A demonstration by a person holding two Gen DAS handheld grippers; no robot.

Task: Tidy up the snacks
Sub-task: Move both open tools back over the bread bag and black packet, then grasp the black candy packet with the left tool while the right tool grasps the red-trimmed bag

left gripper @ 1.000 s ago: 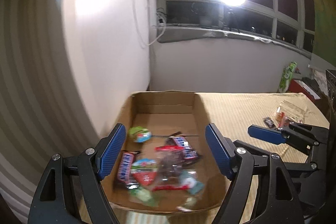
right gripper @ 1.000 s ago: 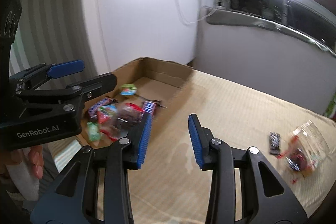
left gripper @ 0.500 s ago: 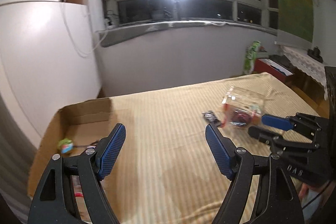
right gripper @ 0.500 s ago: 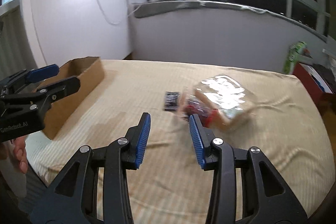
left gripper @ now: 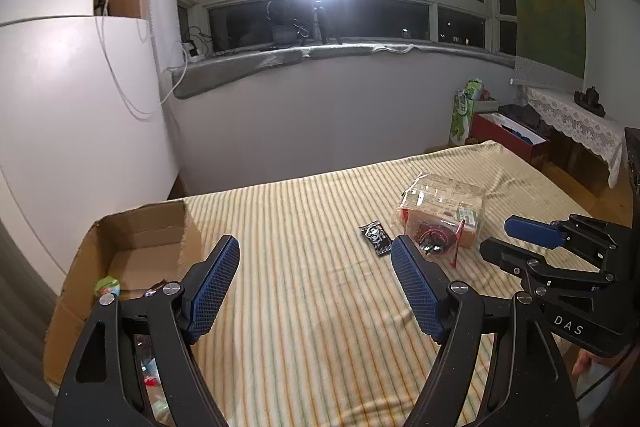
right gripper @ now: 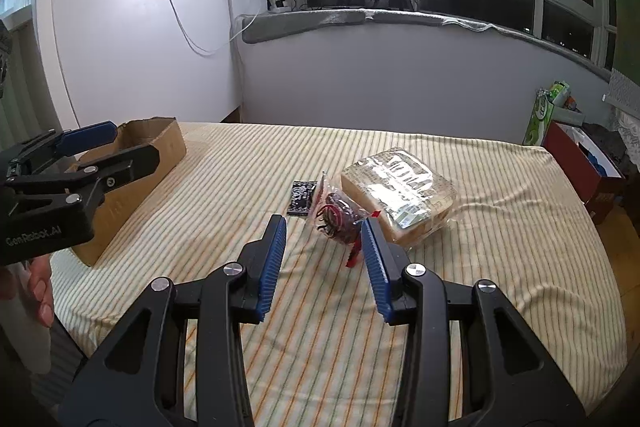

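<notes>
I am opening my empty right hand-held gripper [right gripper: 324, 231] toward the red packet [right gripper: 336, 217], needing to straddle it; left hand-held gripper [left gripper: 314, 259] gaping empty.

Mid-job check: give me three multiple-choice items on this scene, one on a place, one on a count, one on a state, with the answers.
1. Where does the small black packet lie?
A. inside the cardboard box
B. on the striped cloth, left of the clear bag
C. on the windowsill

2. How many snack items remain on the cloth outside the cardboard box?
A. three
B. one
C. six

3. What is between the right claw pads?
A. the bread pack
B. the black packet
C. nothing; they are opening

Answers: 1 B, it rests beside the clear bag. 2 A, packet, bag and bread pack. 3 C, bare cloth shows between the pads.
</notes>
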